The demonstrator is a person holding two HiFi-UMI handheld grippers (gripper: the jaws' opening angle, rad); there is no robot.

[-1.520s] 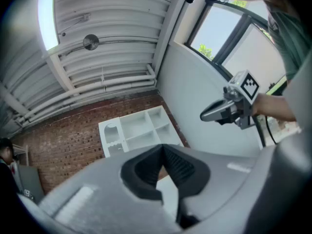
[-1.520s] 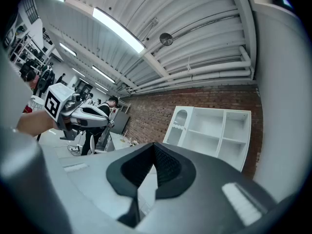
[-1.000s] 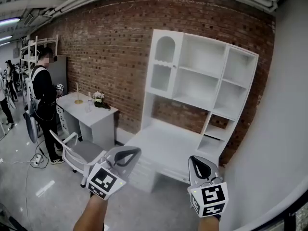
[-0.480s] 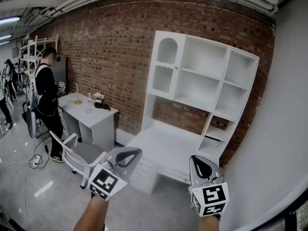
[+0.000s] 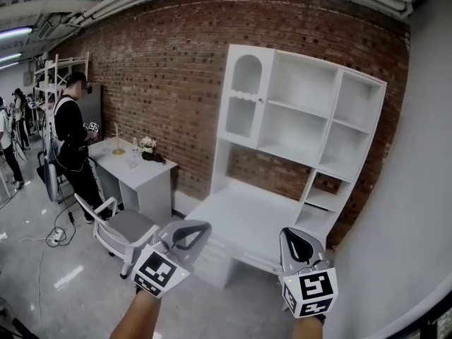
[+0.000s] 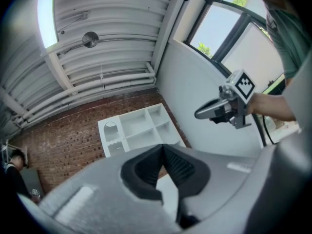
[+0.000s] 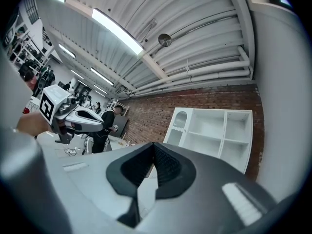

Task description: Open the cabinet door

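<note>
Only gripper views show the ceiling fixture (image 6: 89,39) — above the cabinet (image 6: 141,130).

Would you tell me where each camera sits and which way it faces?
Head view: on the head, facing ahead at the cabinet; both forearms, left gripper and right gripper show.
Left gripper view: on that gripper, along its shut jaws toward the cabinet; right gripper shows.
Right gripper view: likewise; left gripper shows.
Shared: all see the cabinet.
</note>
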